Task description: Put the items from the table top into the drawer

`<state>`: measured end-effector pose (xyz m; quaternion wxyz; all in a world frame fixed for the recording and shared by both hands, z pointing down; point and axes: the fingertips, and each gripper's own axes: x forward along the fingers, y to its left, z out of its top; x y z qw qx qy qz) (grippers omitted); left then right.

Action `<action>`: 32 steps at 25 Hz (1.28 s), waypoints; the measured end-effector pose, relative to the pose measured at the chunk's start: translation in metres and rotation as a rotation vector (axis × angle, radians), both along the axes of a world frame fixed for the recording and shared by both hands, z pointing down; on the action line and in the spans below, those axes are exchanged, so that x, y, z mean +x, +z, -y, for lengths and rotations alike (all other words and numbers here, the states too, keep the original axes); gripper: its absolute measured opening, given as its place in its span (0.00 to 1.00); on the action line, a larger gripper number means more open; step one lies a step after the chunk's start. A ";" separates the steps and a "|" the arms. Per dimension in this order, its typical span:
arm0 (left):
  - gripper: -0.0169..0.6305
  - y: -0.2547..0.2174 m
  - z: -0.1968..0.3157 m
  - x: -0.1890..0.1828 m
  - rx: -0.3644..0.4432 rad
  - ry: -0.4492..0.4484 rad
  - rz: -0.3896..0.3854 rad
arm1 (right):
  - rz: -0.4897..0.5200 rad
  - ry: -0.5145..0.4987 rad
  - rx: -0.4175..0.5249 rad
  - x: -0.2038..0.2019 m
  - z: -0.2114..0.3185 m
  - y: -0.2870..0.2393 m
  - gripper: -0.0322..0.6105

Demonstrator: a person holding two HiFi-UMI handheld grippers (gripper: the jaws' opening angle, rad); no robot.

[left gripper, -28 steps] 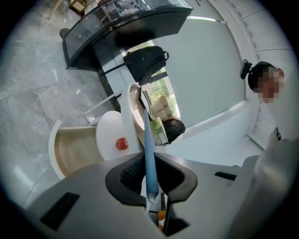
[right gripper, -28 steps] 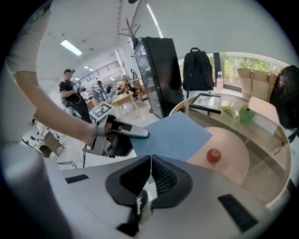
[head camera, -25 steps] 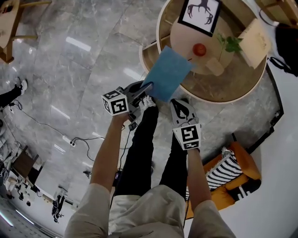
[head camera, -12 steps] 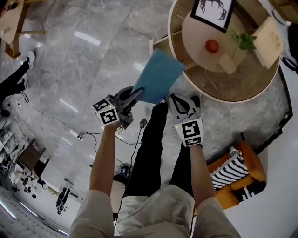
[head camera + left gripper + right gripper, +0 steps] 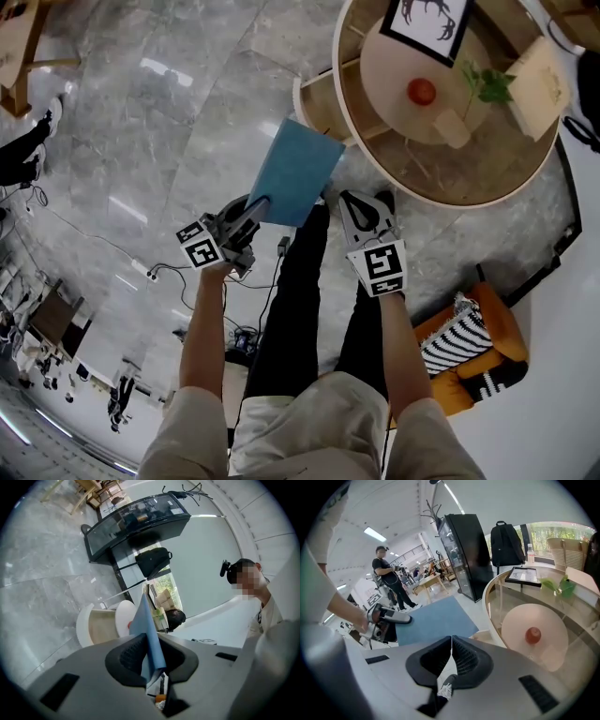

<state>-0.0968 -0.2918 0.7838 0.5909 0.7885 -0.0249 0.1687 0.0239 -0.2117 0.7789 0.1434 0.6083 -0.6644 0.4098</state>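
My left gripper (image 5: 255, 207) is shut on a flat blue book (image 5: 292, 172), held in the air over the floor beside the round table (image 5: 450, 183). Edge-on, the blue book (image 5: 149, 639) shows between the closed jaws in the left gripper view. My right gripper (image 5: 357, 204) is shut and empty, pointing toward the table; its jaws meet tip to tip (image 5: 451, 645). The open drawer (image 5: 319, 101) juts out from the table's left side. On the round top lie a red apple (image 5: 421, 91), a framed picture (image 5: 427, 21) and a small green plant (image 5: 486, 86).
An orange chair with a striped cushion (image 5: 469, 349) stands right of my legs. Cables (image 5: 150, 272) run over the marble floor at left. A black cabinet (image 5: 468, 555) and a black backpack (image 5: 507, 544) stand behind the table. Another person (image 5: 389, 582) stands far off.
My left gripper has carried the blue book leftward and away from the table top, now level with the drawer's side. The right gripper has barely moved.
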 end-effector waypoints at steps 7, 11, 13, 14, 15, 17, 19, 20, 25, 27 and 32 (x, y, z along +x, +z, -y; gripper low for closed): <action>0.11 0.090 0.003 0.022 -0.043 0.034 0.112 | 0.017 -0.053 0.003 -0.009 0.006 0.000 0.11; 0.11 0.142 0.014 0.051 -0.067 -0.014 0.179 | 0.022 -0.074 -0.020 -0.011 -0.004 0.012 0.11; 0.11 0.169 0.014 0.062 -0.099 -0.053 0.209 | 0.034 -0.053 -0.035 -0.008 -0.012 0.022 0.11; 0.11 0.183 0.013 0.067 -0.118 -0.072 0.222 | 0.042 -0.037 -0.045 -0.006 -0.016 0.029 0.11; 0.11 0.196 0.012 0.073 -0.136 -0.087 0.237 | 0.050 -0.021 -0.056 -0.003 -0.020 0.037 0.11; 0.11 0.223 0.006 0.082 -0.161 -0.100 0.277 | 0.064 0.005 -0.078 0.002 -0.027 0.055 0.11; 0.11 0.245 -0.002 0.090 -0.171 -0.101 0.317 | 0.077 0.023 -0.088 0.005 -0.033 0.069 0.11; 0.11 0.254 -0.005 0.094 -0.176 -0.104 0.330 | 0.083 0.029 -0.089 0.007 -0.035 0.075 0.11; 0.11 0.279 -0.013 0.115 -0.204 -0.156 0.334 | 0.107 0.053 -0.090 0.016 -0.044 0.099 0.11; 0.11 0.285 -0.011 0.123 -0.217 -0.195 0.324 | 0.117 0.066 -0.088 0.019 -0.045 0.105 0.11; 0.11 0.282 0.002 0.139 -0.286 -0.333 0.206 | 0.127 0.071 -0.073 0.026 -0.047 0.113 0.11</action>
